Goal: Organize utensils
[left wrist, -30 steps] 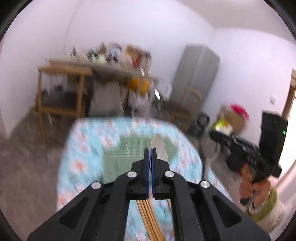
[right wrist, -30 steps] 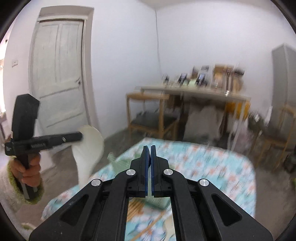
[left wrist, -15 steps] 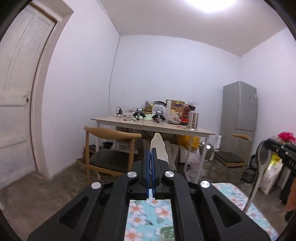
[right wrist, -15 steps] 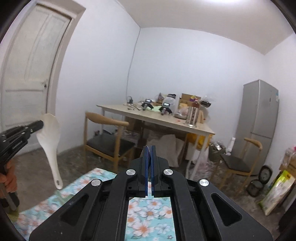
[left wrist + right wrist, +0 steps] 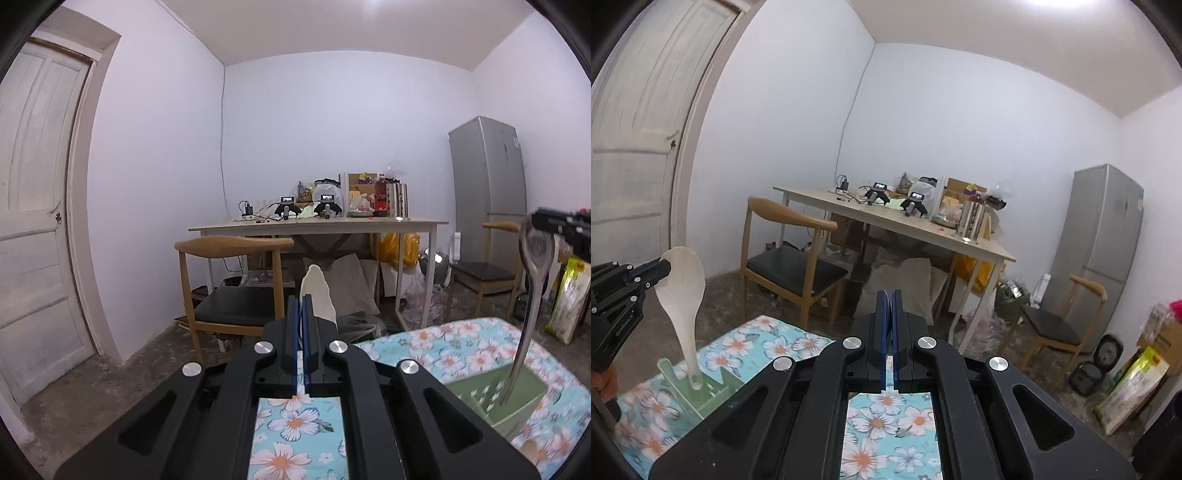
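At three o'clock, right tool point(image 5: 545, 221) pinching stiff, slick steel spoon point(image 5: 532, 284) by bowl, handle-down over green basket point(image 5: 517, 413); left tool point(image 5: 666, 266) pinching light white plastic spoon point(image 5: 683, 295); we regrip handles.

No text, brand or number can be read in either view. The yellow-green bag point(image 5: 1133, 390) on the floor carries print, and the fridge point(image 5: 1102, 251) has a small sticker near its top, but both are too small and blurred to make out.
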Available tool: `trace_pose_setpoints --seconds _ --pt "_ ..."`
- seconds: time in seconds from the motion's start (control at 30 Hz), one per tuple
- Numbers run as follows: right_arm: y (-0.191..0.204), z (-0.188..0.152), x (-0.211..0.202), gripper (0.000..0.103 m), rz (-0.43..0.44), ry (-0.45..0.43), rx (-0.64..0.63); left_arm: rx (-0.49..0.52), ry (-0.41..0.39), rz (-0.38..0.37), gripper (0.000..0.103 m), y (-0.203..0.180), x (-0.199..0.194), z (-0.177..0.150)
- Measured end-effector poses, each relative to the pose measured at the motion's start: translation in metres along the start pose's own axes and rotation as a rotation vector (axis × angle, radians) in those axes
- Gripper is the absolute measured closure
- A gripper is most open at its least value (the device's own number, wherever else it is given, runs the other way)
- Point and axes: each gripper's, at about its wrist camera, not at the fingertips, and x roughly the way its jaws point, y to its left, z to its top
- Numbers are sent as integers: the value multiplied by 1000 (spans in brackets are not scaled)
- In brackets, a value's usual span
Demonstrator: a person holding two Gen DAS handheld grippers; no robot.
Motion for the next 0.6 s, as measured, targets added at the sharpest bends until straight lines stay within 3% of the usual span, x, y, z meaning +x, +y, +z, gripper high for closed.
trace_pose_setpoints --seconds 0.23,0.43,0.6 --pt "19 -18 4 102 -5 -6 -69 10 39 -9 102 -1 4 -19" --pt "47 -38 0 102 35 -16 -157 10 80 -34 101 -3 4 -32" --pt "58 -52 -1 102 88 21 -149 4 112 -58 101 -4 2 -39"
